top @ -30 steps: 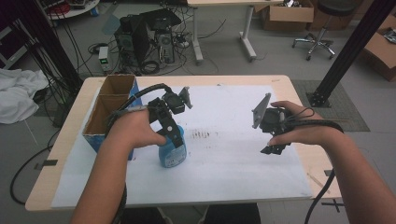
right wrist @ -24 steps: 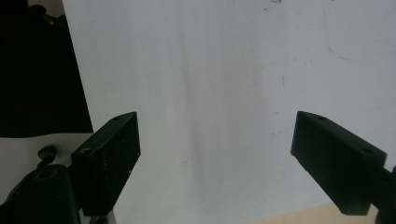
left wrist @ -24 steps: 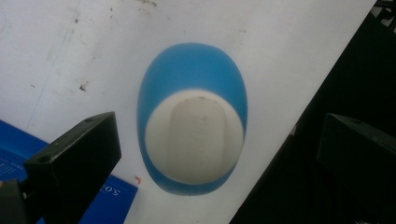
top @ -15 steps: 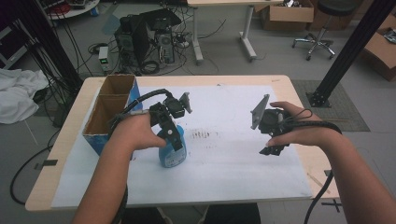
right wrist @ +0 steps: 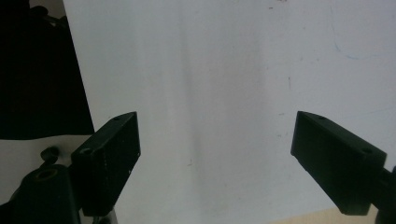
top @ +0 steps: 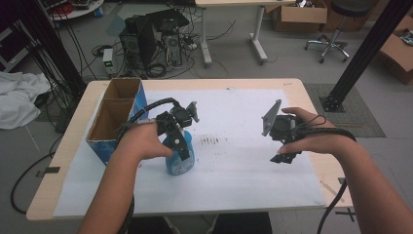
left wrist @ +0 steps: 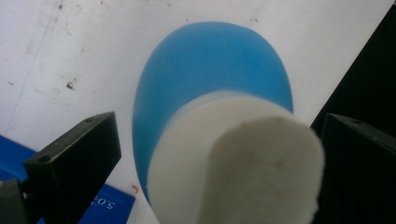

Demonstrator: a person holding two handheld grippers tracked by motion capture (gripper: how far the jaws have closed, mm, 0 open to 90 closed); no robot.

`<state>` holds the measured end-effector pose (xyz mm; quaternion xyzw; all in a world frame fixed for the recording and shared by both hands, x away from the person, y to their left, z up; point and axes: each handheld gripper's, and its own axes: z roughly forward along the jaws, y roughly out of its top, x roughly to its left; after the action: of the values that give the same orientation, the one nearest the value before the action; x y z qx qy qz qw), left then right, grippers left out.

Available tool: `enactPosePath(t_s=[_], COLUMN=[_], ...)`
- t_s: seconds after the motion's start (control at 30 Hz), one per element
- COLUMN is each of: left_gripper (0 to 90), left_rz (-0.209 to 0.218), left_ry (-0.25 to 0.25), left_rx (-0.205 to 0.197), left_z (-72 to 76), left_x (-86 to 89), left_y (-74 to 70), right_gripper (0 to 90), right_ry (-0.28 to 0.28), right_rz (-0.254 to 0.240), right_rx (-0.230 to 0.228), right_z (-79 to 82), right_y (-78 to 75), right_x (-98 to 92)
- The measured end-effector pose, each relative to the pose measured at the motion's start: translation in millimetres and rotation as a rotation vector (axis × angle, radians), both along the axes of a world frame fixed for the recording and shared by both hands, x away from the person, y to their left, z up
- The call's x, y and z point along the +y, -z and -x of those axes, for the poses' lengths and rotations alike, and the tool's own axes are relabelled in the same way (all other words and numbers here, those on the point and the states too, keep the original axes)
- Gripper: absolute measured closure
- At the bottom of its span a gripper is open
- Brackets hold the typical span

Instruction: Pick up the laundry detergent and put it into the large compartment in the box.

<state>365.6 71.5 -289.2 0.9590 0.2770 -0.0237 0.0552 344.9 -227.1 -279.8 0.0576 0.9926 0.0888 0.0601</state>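
Observation:
A blue bottle (top: 178,160) with a white cap (left wrist: 243,163) stands upright on the white paper sheet (top: 234,180), left of the middle. My left gripper (top: 181,144) hangs right over it, pointing down. In the left gripper view (left wrist: 219,135) the two black jaws stand wide apart on either side of the cap without touching it. My right gripper (top: 286,155) hovers over bare paper at the right, open. Its jaws (right wrist: 215,135) have nothing between them.
An open cardboard box with blue sides (top: 114,122), split into two compartments, stands at the table's left edge close to the bottle. Dark smudges (top: 212,141) mark the paper's middle. The wooden table edge (top: 336,187) runs just right of the right hand.
My left gripper has sunk a little lower over the bottle's cap. The bottle and the right gripper have stayed where they were.

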Motion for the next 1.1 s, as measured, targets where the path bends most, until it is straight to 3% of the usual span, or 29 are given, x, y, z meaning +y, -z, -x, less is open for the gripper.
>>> enactPosePath(t_s=[0.6, 0.9, 1.1], left_gripper=[1.6, 6.6, 14.9], left_rz=[-0.038, -0.064, -0.059], left_ry=[0.024, 0.036, 0.039], left_rx=[-0.007, -0.016, -0.021], left_z=[-0.3, -0.4, -0.4], left_x=[-11.6, -11.9, -11.6], left_y=[5.0, 6.4, 6.8], right_gripper=[15.9, 15.9, 15.9], right_ry=[0.0, 0.009, 0.009], right_rz=[-0.003, -0.007, -0.009], right_rx=[-0.001, -0.008, -0.01], right_z=[-0.1, -0.2, -0.7], right_y=[3.3, -0.2, -0.6], right_x=[0.7, -3.0, -3.4])
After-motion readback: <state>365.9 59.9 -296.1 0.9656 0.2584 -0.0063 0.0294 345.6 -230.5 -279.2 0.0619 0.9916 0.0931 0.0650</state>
